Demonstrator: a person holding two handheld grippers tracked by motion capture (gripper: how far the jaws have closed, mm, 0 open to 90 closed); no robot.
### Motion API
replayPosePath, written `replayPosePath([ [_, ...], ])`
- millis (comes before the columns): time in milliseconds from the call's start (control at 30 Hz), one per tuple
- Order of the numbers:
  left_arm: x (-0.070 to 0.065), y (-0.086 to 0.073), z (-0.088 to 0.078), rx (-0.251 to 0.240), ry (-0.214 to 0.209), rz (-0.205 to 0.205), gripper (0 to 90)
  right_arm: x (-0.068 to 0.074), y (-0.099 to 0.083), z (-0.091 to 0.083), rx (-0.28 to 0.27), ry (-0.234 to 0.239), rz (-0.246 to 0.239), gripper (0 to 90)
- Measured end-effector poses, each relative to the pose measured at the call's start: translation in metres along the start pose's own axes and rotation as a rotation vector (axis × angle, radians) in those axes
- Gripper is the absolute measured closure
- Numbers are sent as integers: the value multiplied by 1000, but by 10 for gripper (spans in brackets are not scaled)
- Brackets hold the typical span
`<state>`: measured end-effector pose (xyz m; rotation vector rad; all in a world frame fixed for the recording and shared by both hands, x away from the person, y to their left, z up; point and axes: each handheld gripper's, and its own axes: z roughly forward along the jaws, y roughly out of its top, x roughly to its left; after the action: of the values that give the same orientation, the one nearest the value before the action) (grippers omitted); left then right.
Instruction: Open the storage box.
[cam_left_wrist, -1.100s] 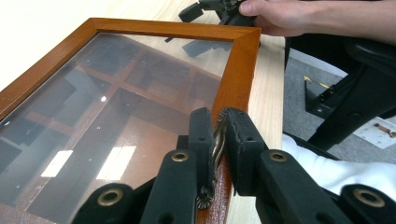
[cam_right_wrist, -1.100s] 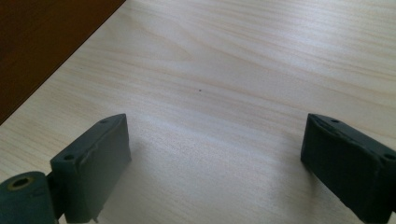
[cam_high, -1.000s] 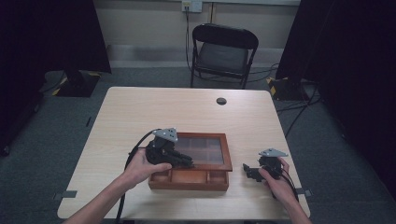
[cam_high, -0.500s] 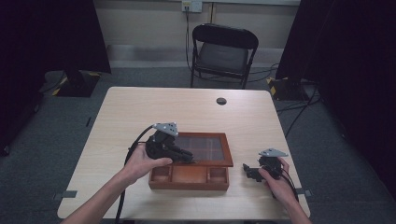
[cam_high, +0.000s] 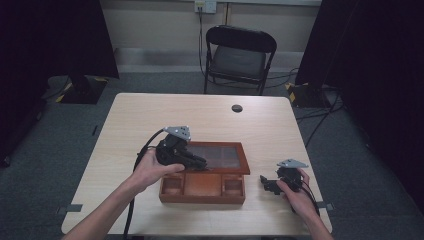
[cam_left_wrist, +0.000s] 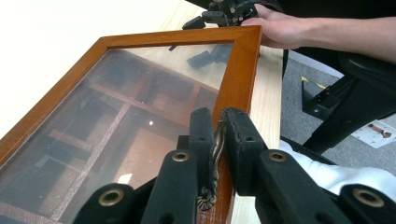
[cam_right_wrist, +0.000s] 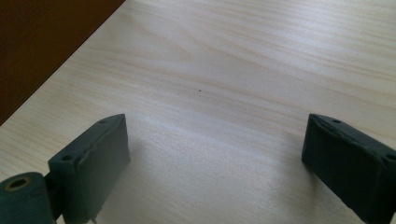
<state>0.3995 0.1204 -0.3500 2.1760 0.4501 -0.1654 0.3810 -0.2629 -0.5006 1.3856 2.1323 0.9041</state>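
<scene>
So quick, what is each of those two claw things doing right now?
Left gripper: closed on the brass handle of the wooden box's glass lid.
Right gripper: open, holding nothing, above the table.

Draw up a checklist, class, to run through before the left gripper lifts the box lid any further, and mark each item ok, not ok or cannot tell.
1. Left gripper clamped on the brass handle: ok.
2. Glass lid raised off the wooden box: ok.
3. Right gripper apart from the box: ok, open over bare table.
4. Box held down against tipping: not ok.
5. Hinges sound: cannot tell.
</scene>
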Motion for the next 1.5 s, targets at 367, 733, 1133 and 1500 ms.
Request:
replayPosePath([
  [367, 4, 9, -7, -15, 6, -28, 813, 0, 0, 0, 0, 0, -1, 66],
  [733, 5, 16, -10, -14, 24, -23, 813, 0, 0, 0, 1, -1, 0, 66],
  [1133, 6, 23, -14, -22, 44, -11, 814, 0, 0, 0, 2, -1, 0, 62],
  [1500, 10, 29, -19, -47, 58, -7, 815, 0, 0, 0, 2, -1, 1, 62],
])
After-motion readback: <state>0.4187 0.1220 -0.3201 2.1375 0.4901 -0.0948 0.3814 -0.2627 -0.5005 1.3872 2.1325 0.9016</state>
